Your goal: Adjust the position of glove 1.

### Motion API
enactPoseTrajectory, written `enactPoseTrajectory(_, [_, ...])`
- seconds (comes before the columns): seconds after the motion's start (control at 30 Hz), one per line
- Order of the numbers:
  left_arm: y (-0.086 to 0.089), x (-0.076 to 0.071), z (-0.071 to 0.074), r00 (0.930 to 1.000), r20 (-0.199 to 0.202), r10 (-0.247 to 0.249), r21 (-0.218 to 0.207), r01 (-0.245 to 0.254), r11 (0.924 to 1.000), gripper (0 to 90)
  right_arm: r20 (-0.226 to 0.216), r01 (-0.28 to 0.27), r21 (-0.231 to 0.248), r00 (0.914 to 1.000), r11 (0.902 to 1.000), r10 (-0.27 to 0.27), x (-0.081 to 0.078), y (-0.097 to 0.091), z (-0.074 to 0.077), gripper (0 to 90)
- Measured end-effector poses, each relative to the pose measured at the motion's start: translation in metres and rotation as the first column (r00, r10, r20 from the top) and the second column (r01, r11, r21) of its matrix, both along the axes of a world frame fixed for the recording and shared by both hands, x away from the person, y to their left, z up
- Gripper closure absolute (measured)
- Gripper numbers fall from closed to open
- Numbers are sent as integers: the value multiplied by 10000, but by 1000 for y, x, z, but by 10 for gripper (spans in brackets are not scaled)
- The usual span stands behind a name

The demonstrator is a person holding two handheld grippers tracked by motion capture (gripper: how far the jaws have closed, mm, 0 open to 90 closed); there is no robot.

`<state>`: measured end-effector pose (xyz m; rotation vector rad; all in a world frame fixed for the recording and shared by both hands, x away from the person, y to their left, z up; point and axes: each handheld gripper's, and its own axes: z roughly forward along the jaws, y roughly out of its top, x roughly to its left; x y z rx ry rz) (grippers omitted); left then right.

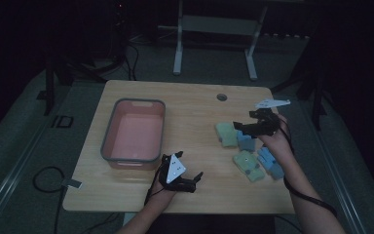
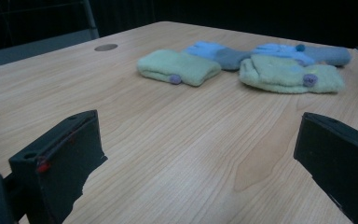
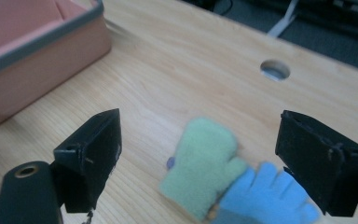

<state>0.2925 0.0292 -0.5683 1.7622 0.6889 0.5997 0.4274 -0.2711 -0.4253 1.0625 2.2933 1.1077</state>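
Two green mittens [image 1: 227,134] [image 1: 248,166] and two blue gloves [image 1: 246,142] [image 1: 271,164] lie clustered on the right half of the wooden table [image 1: 195,112]. My right gripper [image 1: 241,127] hovers over the far green mitten [image 3: 204,164], open, with the mitten and a blue glove [image 3: 266,198] below the gap and nothing between the pads. My left gripper [image 1: 195,181] rests low near the front edge, open and empty. Its jaws [image 2: 200,140] point across bare wood toward the mittens [image 2: 177,66] [image 2: 289,74] and gloves [image 2: 214,51] [image 2: 307,52].
A pink bin with a grey rim [image 1: 108,131] stands on the left half of the table, empty inside; its wall [image 3: 37,70] lies left of my right gripper. A round cable hole [image 1: 222,97] [image 3: 275,70] sits near the far edge. Cables trail on the floor at the left.
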Motion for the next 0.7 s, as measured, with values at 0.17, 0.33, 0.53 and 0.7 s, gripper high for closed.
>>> enactPoseTrajectory(0.17, [0,0,0,10000,3,-15,-2,15,10000,13,-455,194,-233,9988,9995,-205,13,7,-19,164])
enactPoseTrajectory(0.33, [0,0,0,10000,-1,-14,-12,14,10000,13,-707,489,-407,9962,9980,-517,21,10,-30,328])
enactPoseTrajectory(0.53, [-1,-1,0,10000,69,-30,35,30,10000,13,-1091,316,-893,9932,9955,-413,34,16,-45,503])
enactPoseTrajectory(0.7, [0,0,0,10000,32,-30,-13,30,10000,13,-1398,129,-1201,9897,9927,-297,45,21,-60,600])
